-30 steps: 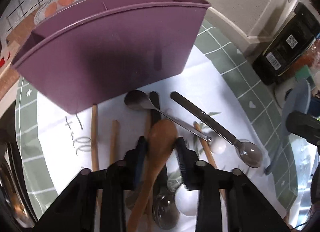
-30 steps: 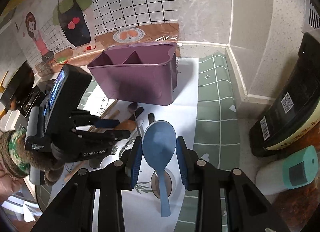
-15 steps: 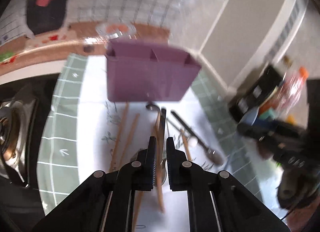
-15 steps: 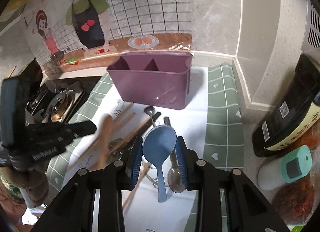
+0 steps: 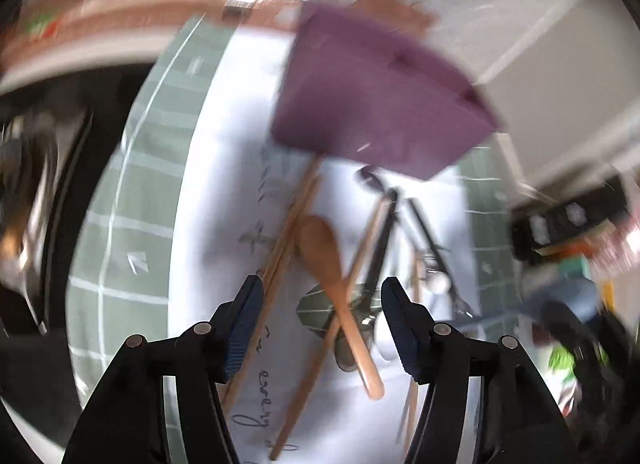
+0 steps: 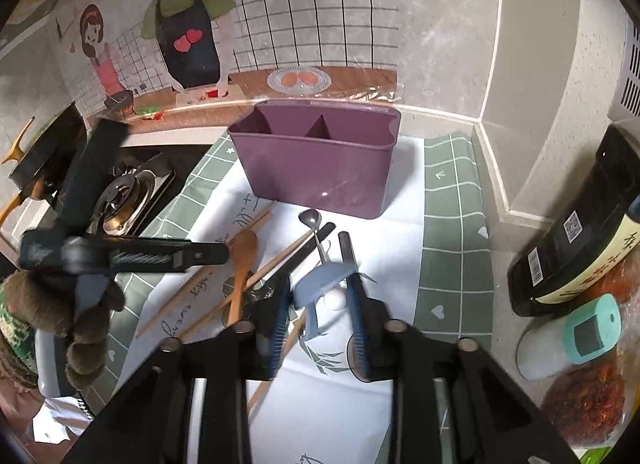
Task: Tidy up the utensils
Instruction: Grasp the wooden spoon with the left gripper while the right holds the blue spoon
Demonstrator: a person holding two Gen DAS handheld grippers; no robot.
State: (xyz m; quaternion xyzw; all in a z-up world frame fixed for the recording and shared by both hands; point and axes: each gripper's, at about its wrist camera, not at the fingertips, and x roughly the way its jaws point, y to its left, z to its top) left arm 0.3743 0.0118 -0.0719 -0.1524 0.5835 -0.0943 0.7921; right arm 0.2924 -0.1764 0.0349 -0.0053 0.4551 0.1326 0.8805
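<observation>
The wooden spoon (image 5: 335, 291) lies flat on the white mat (image 5: 224, 200) among the loose utensils, bowl toward the purple holder (image 5: 380, 112) and handle running back toward the left gripper (image 5: 322, 320); in the right wrist view its bowl sits just off the left gripper's fingertips. It crosses a wooden chopstick (image 5: 292, 220) whose far end reaches the holder's base. The left jaws are opening and stand fairly wide; the spoon shows in the gap between them but lies on the mat below, untouched by either pad. The left wrist view is heavily blurred.

The blue spoon (image 6: 320, 284) is up off the mat in the right gripper (image 6: 320, 304), bowl tilted across the jaws, right edge higher, and its handle hanging down toward the camera. The right jaws are closing, with the bowl's edges against the blue pads (image 6: 278, 324).

The holder stands upright at the far end of the mat, its two compartments open to the top. A metal spoon (image 6: 314, 224) lies just in front of it, bowl toward the holder.
</observation>
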